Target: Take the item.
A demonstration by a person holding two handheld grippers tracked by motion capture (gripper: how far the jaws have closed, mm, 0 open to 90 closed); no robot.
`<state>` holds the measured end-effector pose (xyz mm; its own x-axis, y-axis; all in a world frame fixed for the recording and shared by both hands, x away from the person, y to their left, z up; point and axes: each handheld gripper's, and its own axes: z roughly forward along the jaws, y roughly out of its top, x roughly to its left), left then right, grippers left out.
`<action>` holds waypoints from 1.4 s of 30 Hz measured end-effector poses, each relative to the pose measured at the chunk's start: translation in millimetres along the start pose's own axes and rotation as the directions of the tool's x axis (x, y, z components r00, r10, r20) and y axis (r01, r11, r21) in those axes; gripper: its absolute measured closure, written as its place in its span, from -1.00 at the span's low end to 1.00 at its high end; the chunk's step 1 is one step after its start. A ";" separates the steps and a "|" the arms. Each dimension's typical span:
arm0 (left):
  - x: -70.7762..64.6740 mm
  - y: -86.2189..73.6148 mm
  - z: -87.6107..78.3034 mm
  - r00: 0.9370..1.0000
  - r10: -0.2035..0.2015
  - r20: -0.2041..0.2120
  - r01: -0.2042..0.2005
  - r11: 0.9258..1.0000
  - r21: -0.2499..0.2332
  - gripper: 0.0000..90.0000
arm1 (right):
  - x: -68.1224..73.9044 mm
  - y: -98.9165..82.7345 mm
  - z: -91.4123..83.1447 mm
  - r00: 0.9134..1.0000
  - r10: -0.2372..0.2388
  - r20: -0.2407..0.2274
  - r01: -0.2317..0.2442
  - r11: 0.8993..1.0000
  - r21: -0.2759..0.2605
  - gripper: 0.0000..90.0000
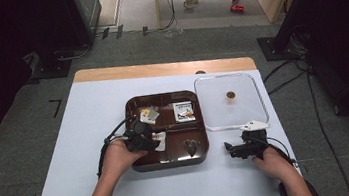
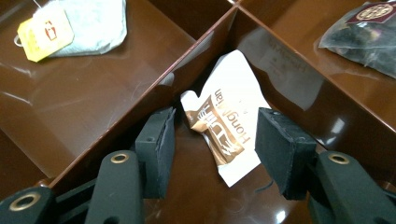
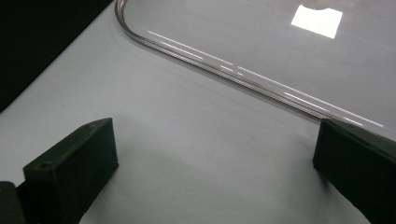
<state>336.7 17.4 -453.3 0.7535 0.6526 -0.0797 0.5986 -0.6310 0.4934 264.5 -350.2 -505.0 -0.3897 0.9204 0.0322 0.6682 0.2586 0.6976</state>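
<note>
A dark brown tray [image 1: 170,165] with several compartments lies in the middle of the table. In its near left compartment a white and brown sachet [image 2: 219,130] lies flat. My left gripper [image 2: 215,149] reaches down into that compartment, open, with one jaw on each side of the sachet and neither pad pressing on it. From above, the left gripper [image 1: 155,141] sits at the tray's left side over the sachet [image 1: 161,141]. My right gripper [image 1: 229,149] rests open on the table right of the tray, nothing between its jaws [image 3: 215,163].
A tea bag with a yellow tag [image 2: 93,25] lies in the far left compartment, a dark pouch [image 2: 364,39] in the near right one, a printed packet [image 1: 184,111] in the far right. A clear lid [image 1: 258,99] with a small knob [image 1: 230,95] lies right of the tray.
</note>
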 end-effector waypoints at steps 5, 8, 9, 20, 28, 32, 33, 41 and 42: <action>2.3 5.7 3.1 1.000 -0.009 0.006 0.009 0.999 0.038 0.10 | 0.0 0.0 0.0 1.000 0.000 0.000 0.000 1.000 0.000 -1.00; 2.3 6.7 4.4 1.000 -0.011 0.003 0.011 0.999 0.049 0.12 | 0.0 0.0 0.0 1.000 0.000 0.000 0.000 1.000 0.000 -1.00; 1.5 7.3 4.7 1.000 -0.006 -0.002 0.006 0.999 0.052 0.12 | 0.0 0.0 0.0 1.000 0.000 0.000 0.000 1.000 0.000 -1.00; 2.1 7.7 8.6 1.000 0.009 0.021 -0.011 0.995 0.096 0.27 | 0.0 0.0 0.0 1.000 0.000 0.000 0.000 1.000 0.000 -1.00; 6.9 5.1 6.8 0.998 -0.045 0.050 0.041 0.996 0.081 0.62 | 0.0 0.0 0.0 1.000 -0.001 0.000 0.001 1.000 0.000 -1.00; 7.9 4.9 6.1 0.997 -0.063 0.050 0.059 0.995 0.075 0.77 | 0.0 0.0 0.0 1.000 -0.001 0.000 0.001 1.000 0.000 -1.00; 7.6 4.7 5.8 0.997 -0.063 0.044 0.060 0.996 0.071 0.80 | 0.0 0.0 0.0 1.000 0.000 0.000 0.000 1.000 0.000 -1.00; 9.5 3.3 4.1 0.995 -0.084 0.049 0.081 0.995 0.061 0.91 | -0.2 0.0 0.1 1.000 -0.002 0.000 0.002 1.000 -0.002 -1.00; 9.5 3.3 4.1 0.995 -0.084 0.049 0.081 0.995 0.061 0.91 | -0.2 0.0 0.1 1.000 -0.002 0.000 0.002 1.000 -0.002 -1.00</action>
<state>347.0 19.8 -456.0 0.7131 0.6819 -0.1629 0.6729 -0.6007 0.4317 264.7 -350.3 -505.1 -0.3917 0.9196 0.0308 0.6662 0.2603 0.6989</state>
